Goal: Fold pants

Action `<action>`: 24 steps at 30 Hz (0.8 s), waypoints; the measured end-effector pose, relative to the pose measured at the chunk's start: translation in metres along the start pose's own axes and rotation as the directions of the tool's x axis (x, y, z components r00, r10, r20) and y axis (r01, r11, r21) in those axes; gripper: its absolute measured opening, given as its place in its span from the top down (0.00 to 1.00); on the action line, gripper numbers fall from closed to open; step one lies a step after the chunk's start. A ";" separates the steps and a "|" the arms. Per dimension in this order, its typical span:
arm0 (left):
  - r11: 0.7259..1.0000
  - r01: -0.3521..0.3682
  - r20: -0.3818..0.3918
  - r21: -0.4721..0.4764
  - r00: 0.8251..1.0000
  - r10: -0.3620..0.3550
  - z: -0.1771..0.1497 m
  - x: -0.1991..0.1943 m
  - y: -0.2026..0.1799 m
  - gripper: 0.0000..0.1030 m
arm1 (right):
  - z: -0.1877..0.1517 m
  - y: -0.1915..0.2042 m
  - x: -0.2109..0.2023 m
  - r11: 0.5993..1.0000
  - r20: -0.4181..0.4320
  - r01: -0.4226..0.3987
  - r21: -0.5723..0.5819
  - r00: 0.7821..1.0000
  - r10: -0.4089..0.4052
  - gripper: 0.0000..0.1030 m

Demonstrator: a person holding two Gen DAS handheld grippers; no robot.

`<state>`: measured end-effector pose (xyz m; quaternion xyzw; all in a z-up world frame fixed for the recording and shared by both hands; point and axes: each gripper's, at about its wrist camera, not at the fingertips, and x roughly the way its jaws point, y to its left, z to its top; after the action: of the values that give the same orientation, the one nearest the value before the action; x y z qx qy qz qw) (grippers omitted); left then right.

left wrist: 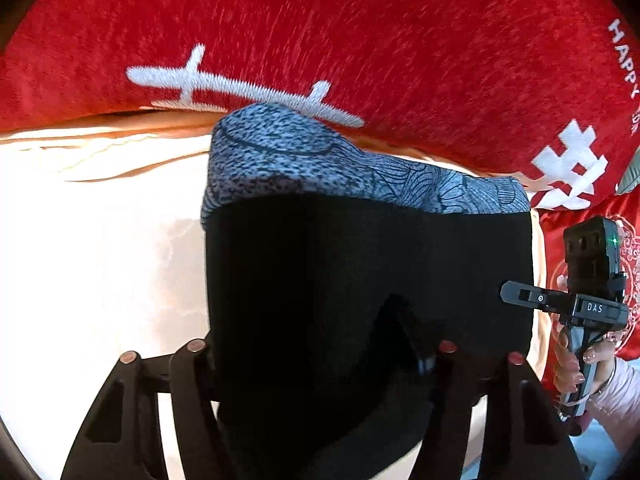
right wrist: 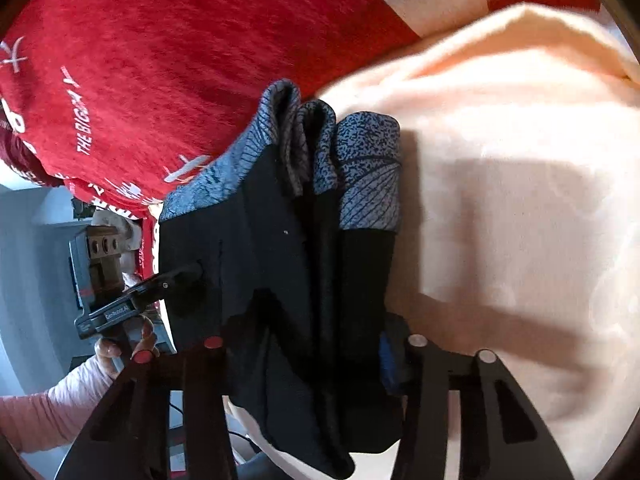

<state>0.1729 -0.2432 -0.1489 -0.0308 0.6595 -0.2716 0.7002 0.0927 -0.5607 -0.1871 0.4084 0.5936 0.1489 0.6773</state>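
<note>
Nearest to us in the left wrist view, the left tongs [left wrist: 320, 354] show two matte black plastic fingers tipped with small round reddish studs, and the black fabric of the pants [left wrist: 360, 280] fills the gap between them; the cloth hides the pads, so we cannot tell whether the fingers are pinching it. In the right wrist view the right tongs [right wrist: 316, 346] look the same, two black fingers with round studs, reddish on one side and silvery on the other, and the pants [right wrist: 280, 260] bunch between them in the same way, so we cannot tell their grip either. There is one pair of pants: smooth black cloth with a broad grey-blue band printed with dark speckles and fine leaf-like lines, folded into a thick bundle. From the right wrist we count three stacked folds of that band. The bundle rests on a pale peach fleece blanket [right wrist: 520, 200], soft and fuzzy, brightly lit. Beside the pants in each view the other handheld device is seen side-on, held by a hand [left wrist: 576, 364] in a pale pink sleeve [right wrist: 60, 404], its finger touching the edge of the black cloth. Farthest away lies a red plush blanket [left wrist: 360, 32] with white embroidered characters and lettering.
</note>
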 end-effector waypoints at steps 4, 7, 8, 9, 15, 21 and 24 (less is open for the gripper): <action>1.000 -0.015 0.014 0.005 1.000 0.015 -0.013 -0.021 -0.009 0.38 | -0.010 0.007 -0.008 0.998 0.002 -0.049 0.029 0.999 0.049 0.57; 1.000 -0.016 0.020 0.002 1.000 0.016 -0.021 -0.034 -0.015 0.38 | -0.025 0.017 -0.014 0.998 -0.010 -0.065 0.025 0.998 0.066 0.58; 1.000 -0.019 0.017 0.008 1.000 0.019 -0.029 -0.040 -0.016 0.38 | -0.030 0.020 -0.017 0.997 -0.010 -0.069 0.025 0.998 0.069 0.58; 1.000 -0.022 0.014 0.012 1.000 0.022 -0.034 -0.044 -0.016 0.38 | -0.037 0.024 -0.019 0.997 -0.013 -0.071 0.025 0.997 0.071 0.58; 1.000 -0.014 -0.010 -0.016 1.000 0.013 -0.071 -0.062 -0.001 0.38 | -0.082 0.045 -0.020 0.997 -0.018 -0.077 0.025 0.997 0.077 0.58; 1.000 -0.018 -0.027 0.005 0.999 0.018 -0.097 -0.059 0.016 0.38 | -0.125 0.054 -0.004 0.994 -0.011 -0.091 0.067 0.996 0.092 0.58; 0.998 -0.052 -0.043 0.022 0.998 0.053 -0.103 -0.038 0.027 0.38 | -0.134 0.051 0.009 0.993 -0.008 -0.076 0.094 0.997 0.078 0.57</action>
<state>0.0862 -0.1720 -0.1383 -0.0001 0.6725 -0.2605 0.6928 -0.0143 -0.4725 -0.1506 0.4613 0.5876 0.1494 0.6478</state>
